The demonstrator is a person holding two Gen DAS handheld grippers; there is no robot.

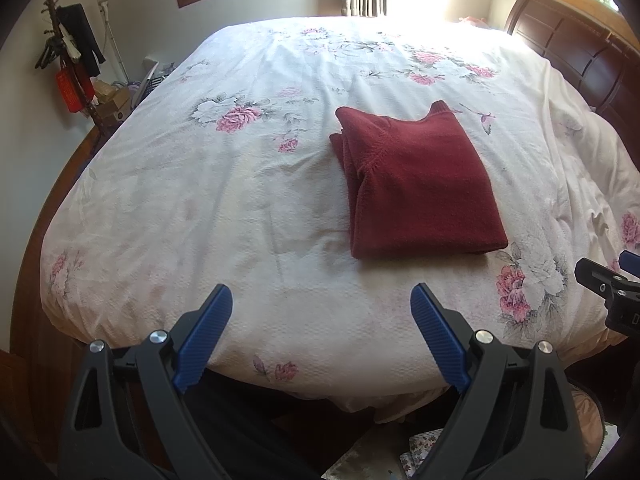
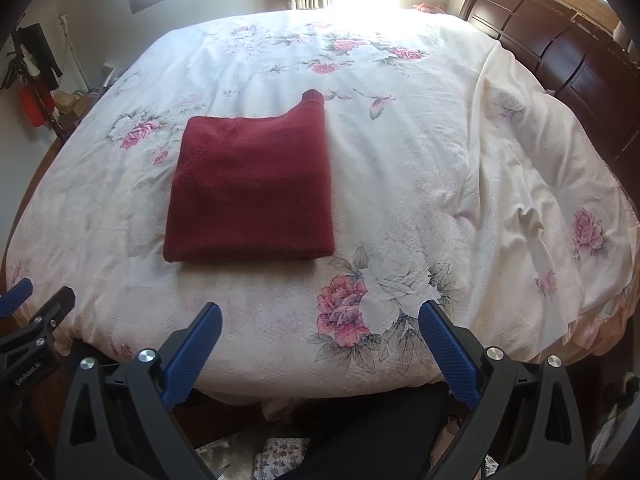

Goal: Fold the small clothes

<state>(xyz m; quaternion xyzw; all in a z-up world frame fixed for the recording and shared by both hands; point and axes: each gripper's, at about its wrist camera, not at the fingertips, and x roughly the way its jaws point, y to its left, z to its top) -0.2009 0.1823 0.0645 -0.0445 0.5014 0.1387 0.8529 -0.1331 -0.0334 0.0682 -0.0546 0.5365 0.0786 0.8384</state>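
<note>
Looks finished: red sweater [image 2: 250,188] folded into a neat rectangle on the bed [image 2: 420,184], left hand-held gripper [image 1: 322,300] and right hand-held gripper [image 2: 320,316] both spread, empty, well apart from it.

floral bedspread [image 1: 240,208], dark headboard [image 2: 560,40], coat rack [image 1: 68,60]
</note>
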